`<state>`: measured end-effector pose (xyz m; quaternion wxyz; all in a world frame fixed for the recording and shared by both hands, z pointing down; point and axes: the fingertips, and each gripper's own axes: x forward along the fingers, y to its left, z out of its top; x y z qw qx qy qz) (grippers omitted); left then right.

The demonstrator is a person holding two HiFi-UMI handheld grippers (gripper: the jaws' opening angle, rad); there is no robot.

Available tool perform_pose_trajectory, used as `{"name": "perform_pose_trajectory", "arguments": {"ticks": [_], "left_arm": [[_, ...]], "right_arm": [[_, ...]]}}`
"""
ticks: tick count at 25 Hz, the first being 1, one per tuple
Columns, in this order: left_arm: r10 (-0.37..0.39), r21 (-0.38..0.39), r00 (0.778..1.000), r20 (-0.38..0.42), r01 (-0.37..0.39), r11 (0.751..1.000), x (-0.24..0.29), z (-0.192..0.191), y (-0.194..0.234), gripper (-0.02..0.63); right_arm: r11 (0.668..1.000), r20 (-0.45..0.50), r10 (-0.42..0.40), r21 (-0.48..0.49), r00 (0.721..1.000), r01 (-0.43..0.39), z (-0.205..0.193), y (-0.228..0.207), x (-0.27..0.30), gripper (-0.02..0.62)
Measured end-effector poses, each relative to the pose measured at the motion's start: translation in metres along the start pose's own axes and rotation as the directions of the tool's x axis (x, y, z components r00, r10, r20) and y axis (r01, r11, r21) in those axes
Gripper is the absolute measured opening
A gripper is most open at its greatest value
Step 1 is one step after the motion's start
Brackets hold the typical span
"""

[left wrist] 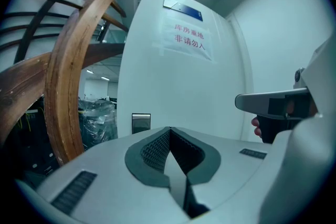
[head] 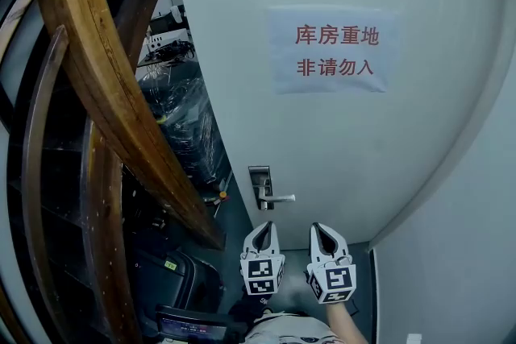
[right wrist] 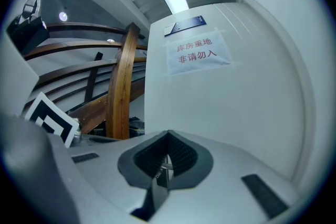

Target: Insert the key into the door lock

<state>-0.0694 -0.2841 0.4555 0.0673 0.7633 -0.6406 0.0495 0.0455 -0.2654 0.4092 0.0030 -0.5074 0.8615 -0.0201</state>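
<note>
Approach was in hand: right gripper (head: 326, 228) clenched key (right wrist: 165, 167), left gripper (head: 262, 226) clenched empty; next, key needed aligning with lock (head: 260, 183).

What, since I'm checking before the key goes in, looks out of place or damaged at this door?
Nothing stands out. The door is unmarked, its handle sits level and the paper sign lies flat. Past the door's left edge wrapped goods show; whether it is ajar I cannot tell.
</note>
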Motion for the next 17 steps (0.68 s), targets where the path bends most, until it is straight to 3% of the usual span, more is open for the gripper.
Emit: {"name": "perform_pose_trajectory", "arguments": {"ticks": [17], "left_arm": [[-0.003, -0.005, 1.000, -0.017, 0.002, 1.000, -0.0064, -0.0066, 0.0031, 0.002]], "right_arm": [[1.000, 0.010, 0.008, 0.007, 1.000, -0.008, -0.0024, 0.0090, 0.0006, 0.005]]}}
